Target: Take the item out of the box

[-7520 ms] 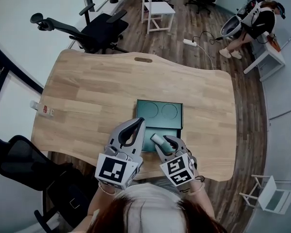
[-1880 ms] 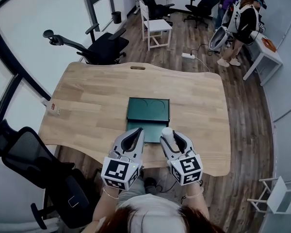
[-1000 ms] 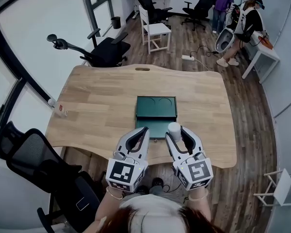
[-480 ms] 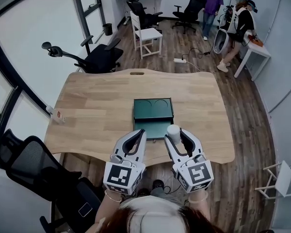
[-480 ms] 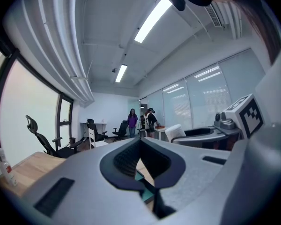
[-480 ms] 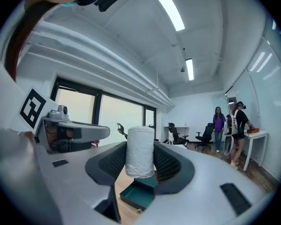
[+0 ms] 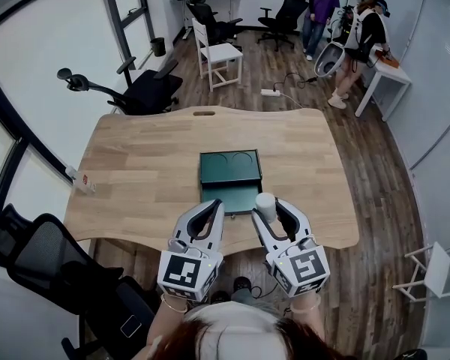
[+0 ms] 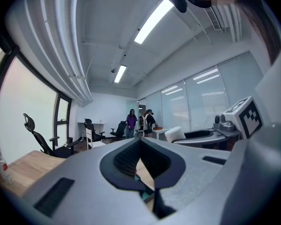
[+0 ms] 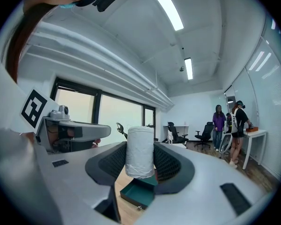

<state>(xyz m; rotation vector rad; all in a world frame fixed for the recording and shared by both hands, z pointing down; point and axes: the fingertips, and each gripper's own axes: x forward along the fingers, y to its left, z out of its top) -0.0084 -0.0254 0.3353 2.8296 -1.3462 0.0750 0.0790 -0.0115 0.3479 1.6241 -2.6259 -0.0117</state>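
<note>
White roll (image 9: 139, 151) stands upright between the jaws of the right gripper (image 9: 140, 164), the ribbed pads clamped on its two sides and its top standing clear above them; in the head view the same roll (image 7: 265, 203) sits in the right gripper (image 7: 274, 210) just off the near right corner of the box (image 7: 229, 169), lifted off the counter (image 7: 142, 163). Beside it the left gripper (image 8: 140, 161) has its jaws together at the tips with nothing in them (only the hollow between the pads shows); it hovers at the near edge of the box, its tips (image 7: 214, 207) not touching anything that I can see.

By my reading the item is already out, so the step in hand is the carry-away; the next move calls for keeping the roll vertical, swinging it clear of the open green tray seen below it, and lowering it flat-end down onto bare wood before the jaws part.

The roll looks like a short, pale cylinder with a faintly crinkled wrapped skin and a flat top; likely light, and it might tip if released crooked.
</note>
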